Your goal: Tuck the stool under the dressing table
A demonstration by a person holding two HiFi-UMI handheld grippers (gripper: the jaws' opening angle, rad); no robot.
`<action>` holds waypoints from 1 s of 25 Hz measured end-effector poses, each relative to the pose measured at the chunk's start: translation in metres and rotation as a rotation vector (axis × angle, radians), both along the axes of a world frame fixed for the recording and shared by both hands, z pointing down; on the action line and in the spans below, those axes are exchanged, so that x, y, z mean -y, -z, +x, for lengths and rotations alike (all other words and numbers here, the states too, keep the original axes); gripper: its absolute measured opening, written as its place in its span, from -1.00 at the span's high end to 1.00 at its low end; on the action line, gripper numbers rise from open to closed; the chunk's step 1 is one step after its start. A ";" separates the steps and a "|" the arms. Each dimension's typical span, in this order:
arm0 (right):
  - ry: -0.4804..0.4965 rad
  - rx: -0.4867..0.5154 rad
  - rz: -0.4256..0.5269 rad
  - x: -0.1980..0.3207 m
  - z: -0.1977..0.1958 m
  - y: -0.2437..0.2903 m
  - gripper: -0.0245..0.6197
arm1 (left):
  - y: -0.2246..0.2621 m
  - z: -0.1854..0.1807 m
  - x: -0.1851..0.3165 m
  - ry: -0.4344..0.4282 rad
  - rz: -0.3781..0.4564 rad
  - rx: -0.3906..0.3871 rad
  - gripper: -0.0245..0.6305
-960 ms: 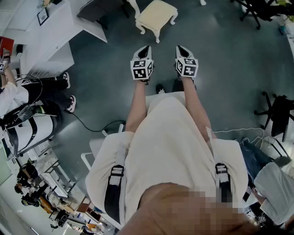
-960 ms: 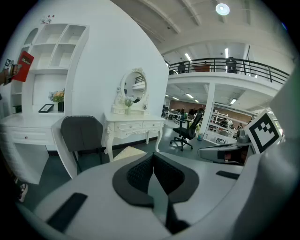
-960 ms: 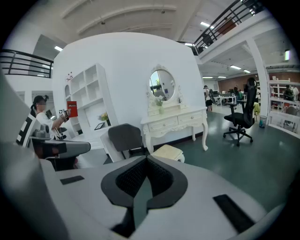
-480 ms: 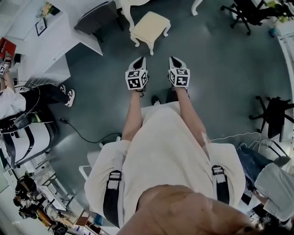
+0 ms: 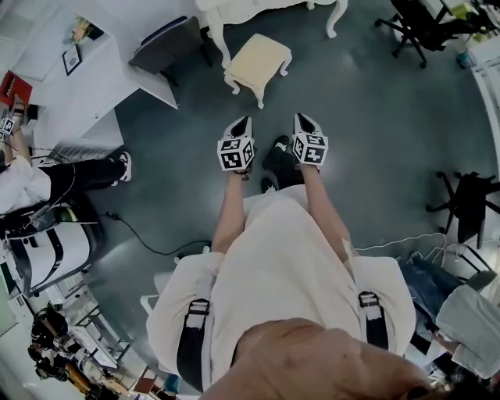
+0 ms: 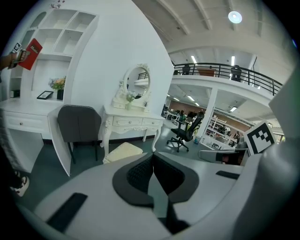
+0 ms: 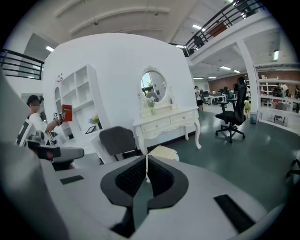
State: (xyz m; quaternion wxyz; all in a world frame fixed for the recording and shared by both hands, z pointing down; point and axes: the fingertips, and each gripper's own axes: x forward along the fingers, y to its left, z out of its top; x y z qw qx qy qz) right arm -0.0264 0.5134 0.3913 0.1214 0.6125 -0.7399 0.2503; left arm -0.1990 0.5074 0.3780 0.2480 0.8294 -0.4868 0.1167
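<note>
A cream cushioned stool (image 5: pixel 258 62) with white carved legs stands on the grey floor just in front of the white dressing table (image 5: pixel 262 8), outside it. It also shows as the stool (image 6: pixel 123 151) and the stool (image 7: pixel 163 152) past my jaws, before the dressing table (image 6: pixel 132 123) with its oval mirror (image 7: pixel 154 86). My left gripper (image 5: pixel 243 125) and right gripper (image 5: pixel 301 122) are held side by side, well short of the stool. Both are shut with nothing between the pads.
A dark grey chair (image 5: pixel 168 41) stands at a white desk (image 5: pixel 74 74) left of the stool. A seated person (image 5: pixel 23 172) is at the far left. Black office chairs (image 5: pixel 426 19) stand to the right, and a cable (image 5: pixel 144 238) runs over the floor.
The head view has shifted forward: the stool and dressing table sit lower and fuller in the frame. Both grippers stay shut and side by side.
</note>
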 end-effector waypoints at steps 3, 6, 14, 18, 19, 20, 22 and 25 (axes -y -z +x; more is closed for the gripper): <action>0.010 0.053 -0.004 0.019 -0.008 -0.008 0.79 | -0.007 -0.006 0.014 0.004 -0.008 0.011 0.88; 0.012 0.089 -0.009 0.044 -0.011 -0.014 0.79 | -0.013 -0.008 0.037 -0.001 -0.013 0.016 0.88; -0.072 0.240 0.011 0.134 -0.018 -0.014 0.78 | -0.016 -0.030 0.105 -0.017 -0.038 0.109 0.88; -0.071 0.251 0.023 0.181 -0.019 -0.007 0.78 | -0.010 -0.037 0.145 0.003 -0.038 0.111 0.88; -0.063 0.253 0.029 0.193 -0.021 -0.005 0.78 | -0.008 -0.038 0.157 0.006 -0.032 0.111 0.88; -0.055 0.252 0.035 0.204 -0.023 -0.003 0.78 | -0.005 -0.039 0.169 0.010 -0.026 0.112 0.88; -0.045 0.250 0.045 0.225 -0.025 -0.001 0.78 | -0.003 -0.039 0.191 0.013 -0.019 0.119 0.88; -0.060 0.260 0.063 0.254 -0.020 0.002 0.78 | -0.002 -0.035 0.220 0.001 -0.007 0.131 0.88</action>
